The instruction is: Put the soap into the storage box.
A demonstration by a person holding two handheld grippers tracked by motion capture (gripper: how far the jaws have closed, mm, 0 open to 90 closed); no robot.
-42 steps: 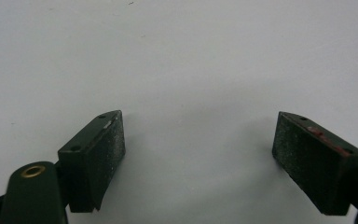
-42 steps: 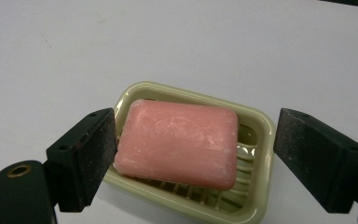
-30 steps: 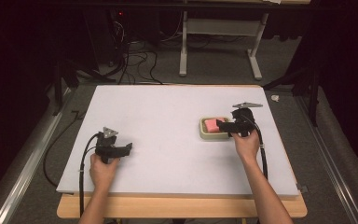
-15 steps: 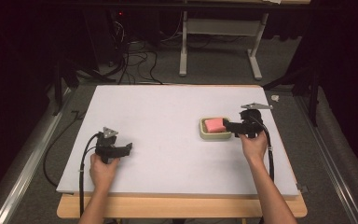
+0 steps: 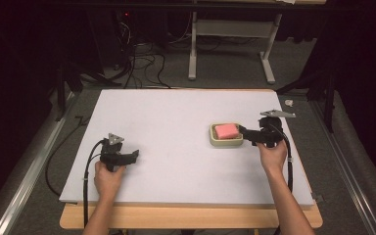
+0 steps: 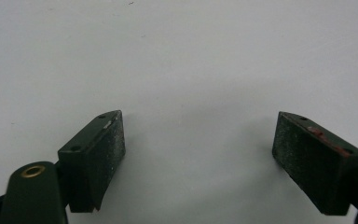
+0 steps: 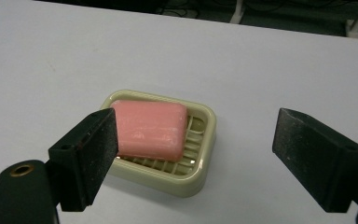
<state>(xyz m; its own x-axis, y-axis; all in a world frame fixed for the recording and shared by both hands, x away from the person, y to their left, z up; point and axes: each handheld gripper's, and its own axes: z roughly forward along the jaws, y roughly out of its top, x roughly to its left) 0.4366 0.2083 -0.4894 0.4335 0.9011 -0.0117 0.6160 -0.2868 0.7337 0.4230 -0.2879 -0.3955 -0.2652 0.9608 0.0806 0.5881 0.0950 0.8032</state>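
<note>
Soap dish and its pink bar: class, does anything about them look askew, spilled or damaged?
Only slightly. The pink soap bar lies off-centre in the cream soap dish, leaving the slats bare on one side. Nothing is spilled or broken. The right gripper is open beside it.

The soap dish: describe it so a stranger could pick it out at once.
On the white table, look toward the right side, just ahead of the right gripper. There sits the soap dish, a cream rectangular tray with a slatted floor. It alone holds a pink soap bar.
</note>
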